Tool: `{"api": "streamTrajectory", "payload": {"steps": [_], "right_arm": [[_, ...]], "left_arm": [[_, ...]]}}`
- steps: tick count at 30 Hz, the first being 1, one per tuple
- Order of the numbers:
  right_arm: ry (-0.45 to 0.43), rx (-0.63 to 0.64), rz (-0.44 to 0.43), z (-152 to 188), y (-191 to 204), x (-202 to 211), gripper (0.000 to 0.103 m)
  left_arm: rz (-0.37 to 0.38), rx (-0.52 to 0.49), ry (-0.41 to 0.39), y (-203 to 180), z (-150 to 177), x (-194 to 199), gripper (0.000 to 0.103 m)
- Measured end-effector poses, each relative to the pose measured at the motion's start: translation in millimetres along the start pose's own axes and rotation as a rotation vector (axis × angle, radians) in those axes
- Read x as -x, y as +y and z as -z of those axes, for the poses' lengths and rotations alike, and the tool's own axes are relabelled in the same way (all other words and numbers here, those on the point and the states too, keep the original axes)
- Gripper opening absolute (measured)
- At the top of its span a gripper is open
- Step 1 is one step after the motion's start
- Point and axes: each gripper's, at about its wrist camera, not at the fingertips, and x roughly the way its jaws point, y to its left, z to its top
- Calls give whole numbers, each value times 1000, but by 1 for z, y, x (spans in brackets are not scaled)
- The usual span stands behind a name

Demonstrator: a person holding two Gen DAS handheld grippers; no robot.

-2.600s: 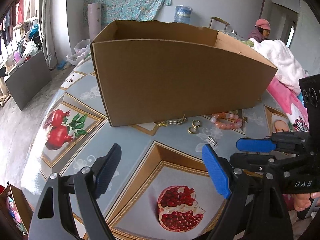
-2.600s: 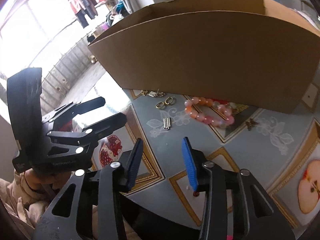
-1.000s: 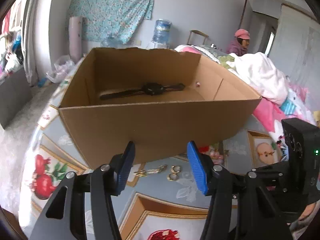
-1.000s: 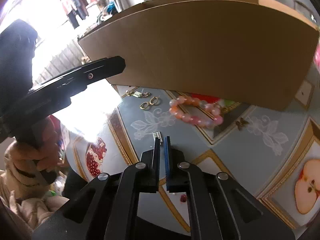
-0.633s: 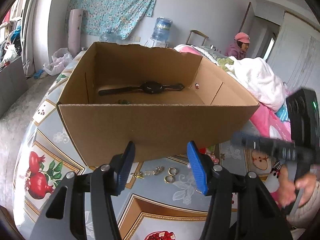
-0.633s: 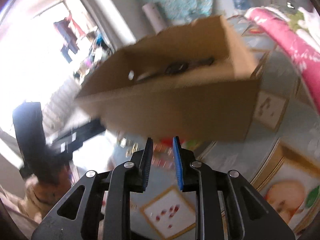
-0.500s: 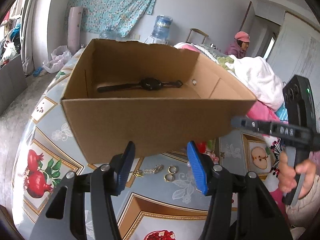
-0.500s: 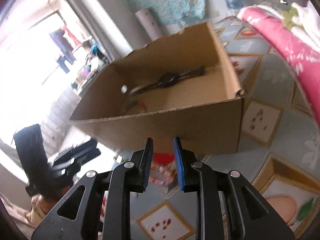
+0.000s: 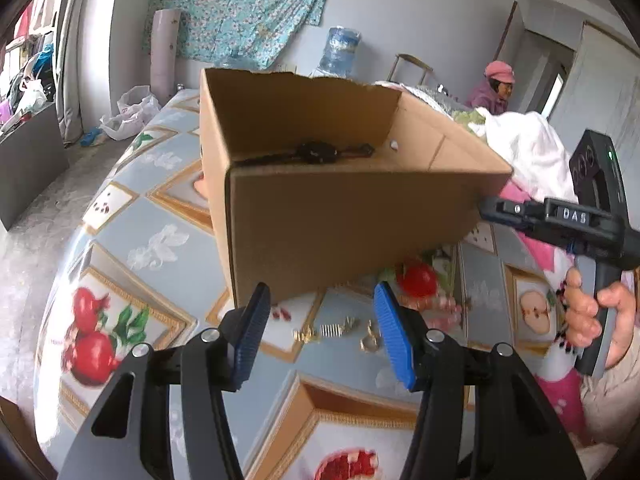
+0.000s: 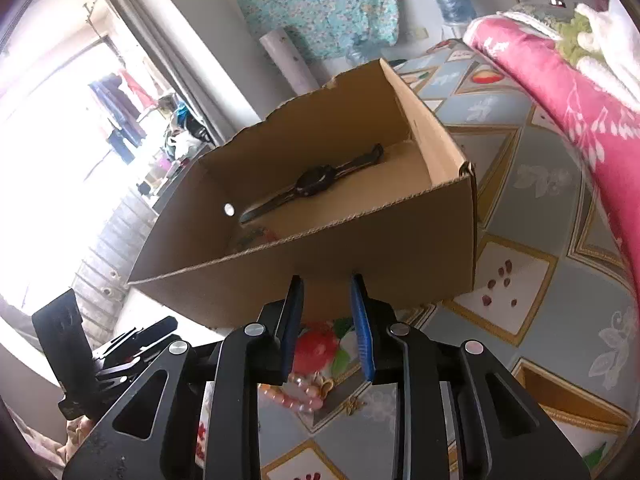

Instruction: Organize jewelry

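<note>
Now, right gripper (image 10: 327, 326): its jaws had just been opening and stood parted by a narrow gap with nothing between them, aimed at the near wall of the cardboard box (image 10: 360, 276).
Left gripper (image 9: 320, 336): jaws about half open and empty, hovering over the counter (image 9: 132, 216) at 6 o'clock from the box.
Bead bracelet (image 10: 294, 392): lay on the counter just below the right jaws, at 6 o'clock from the box's near wall. It looked light, with smooth round beads likely to roll and slip; judged best pinched across the strand, not over a single bead.
Gold chain piece (image 9: 326, 330): between the left jaws in view, flat on the counter. It seemed thin and limp, so a low pinch near its middle would probably suit.
Gold rings (image 9: 370, 340): at 3 o'clock from the chain piece, blurred. Small, hard and flat-lying, they seemed likely to skid, so the jaws would need to close nearly shut around an edge.
Watch (image 10: 316, 182): already inside the box, lying along its floor.
Small butterfly charm (image 10: 352, 407): at 3 o'clock from the bracelet; tiny and probably fiddly to grip.
</note>
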Motion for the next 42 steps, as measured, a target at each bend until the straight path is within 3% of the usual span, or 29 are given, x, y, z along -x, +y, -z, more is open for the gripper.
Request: {"api": "streamTrajectory", "payload": {"steps": [3,10,17,22,30,39,42], "right_arm": [[36,35,-2,14,8,3,37],[157,17,-37,63,21,-14,38],[166,41,-16,77,30,-23,35],[142,49,-4,73,26,-21,35],[128,26,-19,76,14,-20,34],[120,20,-24,78,12,-20,32],[119,19,-17,77,12,-18,32]], "left_arm": [[17,-23,37,-9,17,6,52],[71,-203,97,-53,38,0,52],[96,-355,150,-87,44,-24,46],[71,-358,195,-89,46,-40,34],[48,-397,197,-96,47,-41,31],[32,-406,195,-97,48,-43,16],[35,-402,190,-97,48,-43,16]]}}
